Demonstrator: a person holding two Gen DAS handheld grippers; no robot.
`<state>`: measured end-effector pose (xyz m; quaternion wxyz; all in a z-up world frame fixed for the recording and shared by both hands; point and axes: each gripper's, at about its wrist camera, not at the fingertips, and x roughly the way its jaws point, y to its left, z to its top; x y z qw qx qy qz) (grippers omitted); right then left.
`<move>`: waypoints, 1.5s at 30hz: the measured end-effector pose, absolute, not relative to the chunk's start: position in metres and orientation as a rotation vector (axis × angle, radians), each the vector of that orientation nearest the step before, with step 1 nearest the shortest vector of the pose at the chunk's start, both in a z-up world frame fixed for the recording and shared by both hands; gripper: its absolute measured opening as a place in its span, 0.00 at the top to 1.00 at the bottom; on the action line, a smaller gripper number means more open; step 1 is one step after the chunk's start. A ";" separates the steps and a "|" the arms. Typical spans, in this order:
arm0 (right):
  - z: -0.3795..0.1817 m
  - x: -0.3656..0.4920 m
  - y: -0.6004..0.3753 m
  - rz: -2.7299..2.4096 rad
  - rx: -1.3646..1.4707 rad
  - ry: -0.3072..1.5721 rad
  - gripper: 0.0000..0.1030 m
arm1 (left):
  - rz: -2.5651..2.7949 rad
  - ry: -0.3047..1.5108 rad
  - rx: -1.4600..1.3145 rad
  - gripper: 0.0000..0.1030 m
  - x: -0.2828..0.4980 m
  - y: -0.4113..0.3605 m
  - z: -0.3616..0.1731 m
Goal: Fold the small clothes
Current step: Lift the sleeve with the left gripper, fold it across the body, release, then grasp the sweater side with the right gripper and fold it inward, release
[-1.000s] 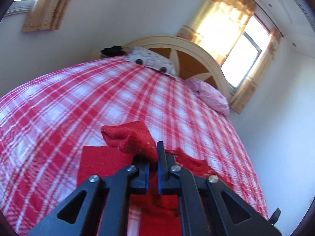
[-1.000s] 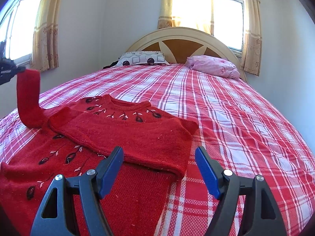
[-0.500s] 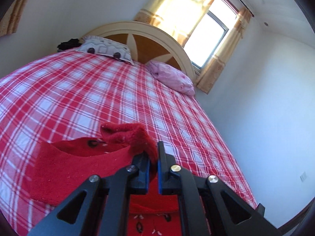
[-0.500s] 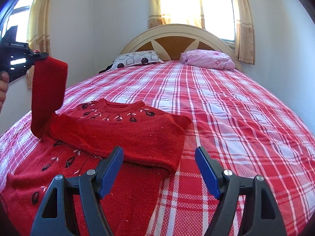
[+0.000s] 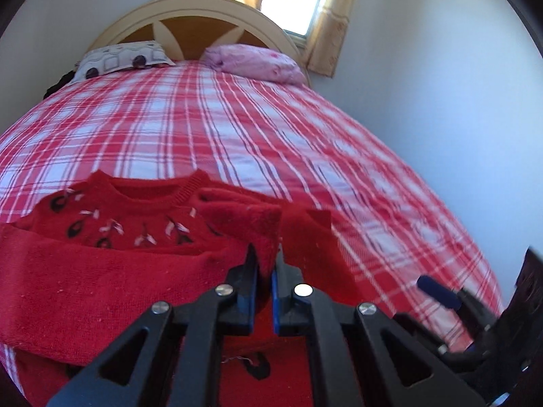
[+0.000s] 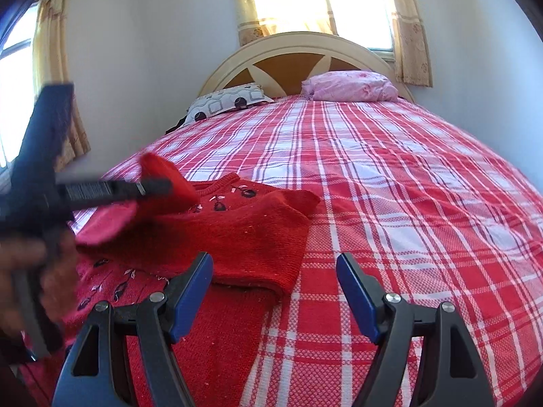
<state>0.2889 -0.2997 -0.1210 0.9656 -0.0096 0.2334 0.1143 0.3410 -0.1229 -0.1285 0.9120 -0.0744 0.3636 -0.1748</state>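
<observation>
- Near the bed's [image 6: 424, 203] foot edge, the red sweater [image 6: 258, 237] lies partly folded (far side bare).
- Left gripper [image 5: 264, 254] is clamped on its sleeve [image 5: 244, 224].
- Right gripper [image 6: 275, 271] is spread, empty.

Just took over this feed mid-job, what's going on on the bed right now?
A person is folding a red sweater spread on the plaid bedspread. The left gripper is shut on the cuff of one sleeve and holds it over the sweater's chest, near the neckline. The right gripper hangs open and empty at the sweater's near right edge, where the other sleeve already lies folded across the front.
</observation>
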 end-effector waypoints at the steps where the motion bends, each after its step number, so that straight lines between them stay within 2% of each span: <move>1: -0.121 0.290 -0.303 0.223 -0.006 0.475 0.26 | -0.369 0.768 -0.139 0.90 0.340 -0.129 -0.132; 2: -0.121 0.291 -0.306 0.215 0.005 0.478 0.26 | -0.381 0.785 -0.124 0.85 0.339 -0.133 -0.135; 3: -0.122 0.292 -0.308 0.210 0.014 0.481 0.26 | -0.398 0.792 -0.103 0.74 0.337 -0.137 -0.136; 4: -0.122 0.293 -0.310 0.207 0.024 0.485 0.26 | -0.403 0.780 -0.079 0.67 0.332 -0.141 -0.134; 7: -0.123 0.295 -0.315 0.202 0.049 0.494 0.26 | -0.396 0.707 -0.025 0.20 0.312 -0.139 -0.120; 9: -0.123 0.295 -0.316 0.207 0.052 0.495 0.26 | -0.374 0.650 0.003 0.11 0.299 -0.126 -0.112; 16: -0.117 0.289 -0.307 0.305 0.029 0.481 0.26 | -0.126 0.551 0.184 0.00 0.262 -0.042 -0.122; 21: -0.116 0.306 -0.280 0.467 0.058 0.586 0.27 | 0.063 0.645 0.175 0.00 0.269 0.023 -0.147; 25: -0.122 0.335 -0.256 0.464 0.036 0.711 0.27 | 0.102 0.744 0.026 0.00 0.278 0.052 -0.168; 31: -0.134 0.371 -0.250 0.454 0.116 0.841 0.27 | 0.080 0.810 -0.029 0.00 0.282 0.053 -0.185; 33: -0.139 0.379 -0.247 0.475 0.140 0.874 0.38 | 0.078 0.824 -0.027 0.00 0.283 0.052 -0.189; 34: -0.143 0.384 -0.244 0.465 0.143 0.897 0.52 | 0.077 0.830 -0.028 0.00 0.282 0.053 -0.189; 35: -0.145 0.386 -0.243 0.440 0.139 0.907 0.62 | 0.074 0.831 -0.033 0.00 0.282 0.053 -0.190; 36: -0.147 0.388 -0.243 0.426 0.141 0.908 0.66 | 0.074 0.831 -0.040 0.00 0.283 0.056 -0.190; 38: -0.149 0.390 -0.246 0.435 0.178 0.902 0.91 | 0.075 0.825 -0.062 0.00 0.281 0.060 -0.190; 45: -0.113 0.376 -0.267 0.412 0.203 0.769 0.92 | 0.092 0.818 -0.131 0.00 0.279 0.071 -0.190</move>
